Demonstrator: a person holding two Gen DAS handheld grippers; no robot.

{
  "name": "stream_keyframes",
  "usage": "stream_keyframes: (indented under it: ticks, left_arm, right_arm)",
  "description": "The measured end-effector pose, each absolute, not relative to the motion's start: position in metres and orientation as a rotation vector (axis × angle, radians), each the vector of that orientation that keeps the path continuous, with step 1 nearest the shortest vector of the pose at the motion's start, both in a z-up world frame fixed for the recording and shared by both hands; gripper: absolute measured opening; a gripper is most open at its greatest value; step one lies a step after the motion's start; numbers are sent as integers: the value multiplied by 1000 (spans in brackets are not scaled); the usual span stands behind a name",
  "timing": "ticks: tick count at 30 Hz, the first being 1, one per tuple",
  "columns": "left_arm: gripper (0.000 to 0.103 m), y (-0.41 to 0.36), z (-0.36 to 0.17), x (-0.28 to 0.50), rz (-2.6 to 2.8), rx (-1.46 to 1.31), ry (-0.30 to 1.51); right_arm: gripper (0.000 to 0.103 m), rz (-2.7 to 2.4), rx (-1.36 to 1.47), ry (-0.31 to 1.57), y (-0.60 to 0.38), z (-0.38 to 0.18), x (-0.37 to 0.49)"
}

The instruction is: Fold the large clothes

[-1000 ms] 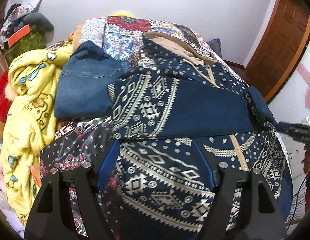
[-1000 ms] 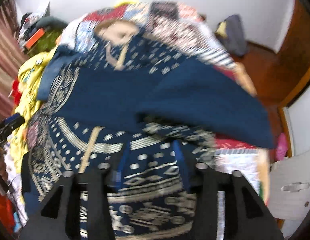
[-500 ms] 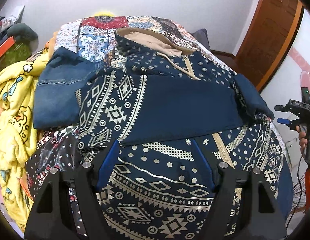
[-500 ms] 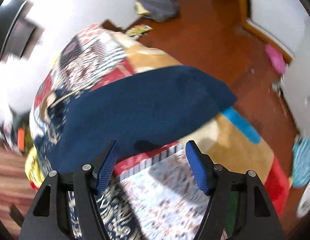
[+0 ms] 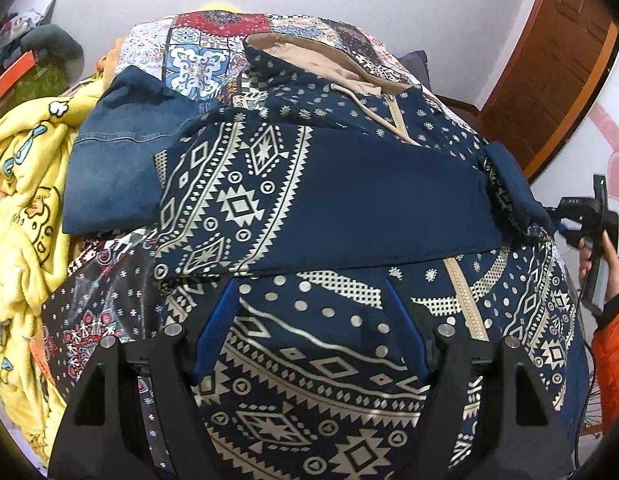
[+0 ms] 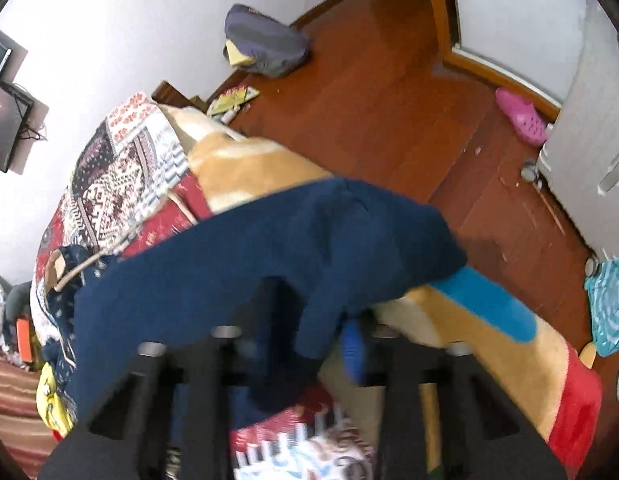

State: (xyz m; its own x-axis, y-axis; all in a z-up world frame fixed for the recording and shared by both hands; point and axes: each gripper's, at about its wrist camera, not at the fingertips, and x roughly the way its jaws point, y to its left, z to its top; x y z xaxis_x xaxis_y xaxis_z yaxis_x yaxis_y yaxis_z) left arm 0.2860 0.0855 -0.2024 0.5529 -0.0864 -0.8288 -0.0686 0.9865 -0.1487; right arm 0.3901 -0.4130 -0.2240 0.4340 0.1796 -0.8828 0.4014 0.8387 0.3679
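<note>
A navy hooded jacket [image 5: 349,208] patterned with cream geometric bands and dots lies front-up on the bed, its tan-lined hood [image 5: 325,60] toward twelve o'clock and its cream zipper running toward six. One sleeve is folded flat across the chest; the plain navy cuff [image 6: 349,240] hangs out at three o'clock.

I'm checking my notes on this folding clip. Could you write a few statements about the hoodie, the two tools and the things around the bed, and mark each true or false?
1. The left tool is open over the hoodie. True.
2. The right tool is open and holds nothing. False: it is shut on the sleeve.
3. The jeans lie folded beside the hoodie. True.
4. The blanket by the jeans is green. False: it is yellow.
5. A pink shoe lies on the floor. True.
</note>
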Motion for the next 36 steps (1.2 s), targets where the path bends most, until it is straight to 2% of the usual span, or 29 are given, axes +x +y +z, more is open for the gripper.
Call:
stream_keyframes:
  ticks: [7, 12, 17, 21, 27, 34, 36]
  left_arm:
    - [72, 101, -193, 271, -4, -190, 953]
    - [72, 116, -184, 261, -1, -221, 917]
    - [72, 134, -172, 249, 1, -244, 876]
    - [72, 154, -165, 235, 12, -265, 850]
    - [72, 188, -168, 216, 61, -309, 855]
    - [72, 210, -181, 206, 95, -359, 887]
    - [72, 210, -182, 204, 103, -353, 890]
  right_arm:
    - [7, -6, 446, 952, -363, -138, 388]
    - [7, 212, 338, 850, -278, -64, 380]
    - [7, 441, 272, 838, -182, -32, 367]
    - [7, 584, 239, 917, -110, -45, 361]
    - [7, 696, 148, 1087, -26, -114, 338]
    - [7, 681, -56, 1241, 14, -192, 309]
    - [9, 687, -70, 1344, 14, -210, 308]
